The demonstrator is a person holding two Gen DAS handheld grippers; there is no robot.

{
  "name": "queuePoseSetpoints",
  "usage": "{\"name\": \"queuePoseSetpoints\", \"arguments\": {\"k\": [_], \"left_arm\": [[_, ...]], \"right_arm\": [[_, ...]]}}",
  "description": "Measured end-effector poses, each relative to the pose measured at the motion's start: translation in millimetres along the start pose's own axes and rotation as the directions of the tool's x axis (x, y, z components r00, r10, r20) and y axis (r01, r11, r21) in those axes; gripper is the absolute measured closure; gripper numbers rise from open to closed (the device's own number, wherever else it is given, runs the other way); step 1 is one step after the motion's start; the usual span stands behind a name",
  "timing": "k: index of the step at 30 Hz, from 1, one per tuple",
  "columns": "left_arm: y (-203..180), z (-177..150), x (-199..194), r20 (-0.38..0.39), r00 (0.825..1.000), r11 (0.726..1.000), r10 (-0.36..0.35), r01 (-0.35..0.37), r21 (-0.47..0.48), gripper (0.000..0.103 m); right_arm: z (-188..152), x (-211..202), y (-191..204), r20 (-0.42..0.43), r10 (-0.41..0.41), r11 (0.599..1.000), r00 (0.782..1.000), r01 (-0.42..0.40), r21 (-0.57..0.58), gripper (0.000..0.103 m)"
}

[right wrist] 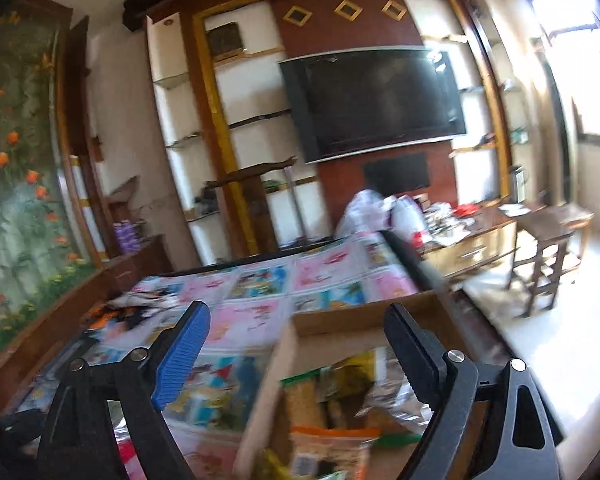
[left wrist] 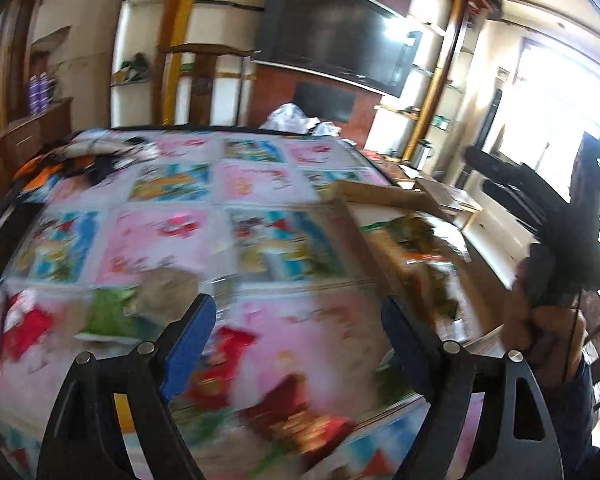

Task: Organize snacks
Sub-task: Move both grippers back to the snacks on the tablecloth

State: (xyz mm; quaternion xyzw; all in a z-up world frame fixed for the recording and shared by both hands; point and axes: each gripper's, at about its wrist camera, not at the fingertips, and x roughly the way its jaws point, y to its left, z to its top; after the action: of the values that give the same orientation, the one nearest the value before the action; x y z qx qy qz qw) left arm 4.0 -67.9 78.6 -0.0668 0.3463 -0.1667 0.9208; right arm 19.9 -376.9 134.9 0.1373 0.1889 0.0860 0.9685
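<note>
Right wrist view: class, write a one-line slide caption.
Open right gripper above a cardboard box of snack packets on a patterned bedsheet.

A home living room or bedroom: a large television [right wrist: 374, 102] hangs in a wood-trimmed wall unit, with glass shelves [right wrist: 188, 136] on either side, a bed under a cartoon-print sheet [left wrist: 172, 236] in front, and a wooden stool [right wrist: 548, 256] to its right.
</note>
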Motion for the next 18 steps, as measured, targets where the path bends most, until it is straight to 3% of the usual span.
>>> {"name": "queuePoseSetpoints", "arguments": {"k": [8, 14, 18], "left_arm": [[92.9, 1.2, -9.8, -0.092, 0.987, 0.981, 0.129, -0.140, -0.131, 0.020], [120.8, 7.0, 14.3, -0.145, 0.980, 0.967, 0.133, -0.161, -0.198, 0.044], [124.3, 5.6, 42.7, -0.195, 0.971, 0.964, 0.134, -0.174, -0.199, 0.044]], "right_arm": [[-5.1, 0.5, 9.1, -0.043, -0.010, 1.000, 0.999, 0.009, -0.028, 0.012], [-7.5, -0.1, 13.0, -0.062, 0.017, 0.999, 0.998, -0.020, -0.042, 0.017], [-8.5, 1.1, 13.4, -0.070, 0.024, 0.999, 0.997, -0.027, -0.040, 0.017]]}}
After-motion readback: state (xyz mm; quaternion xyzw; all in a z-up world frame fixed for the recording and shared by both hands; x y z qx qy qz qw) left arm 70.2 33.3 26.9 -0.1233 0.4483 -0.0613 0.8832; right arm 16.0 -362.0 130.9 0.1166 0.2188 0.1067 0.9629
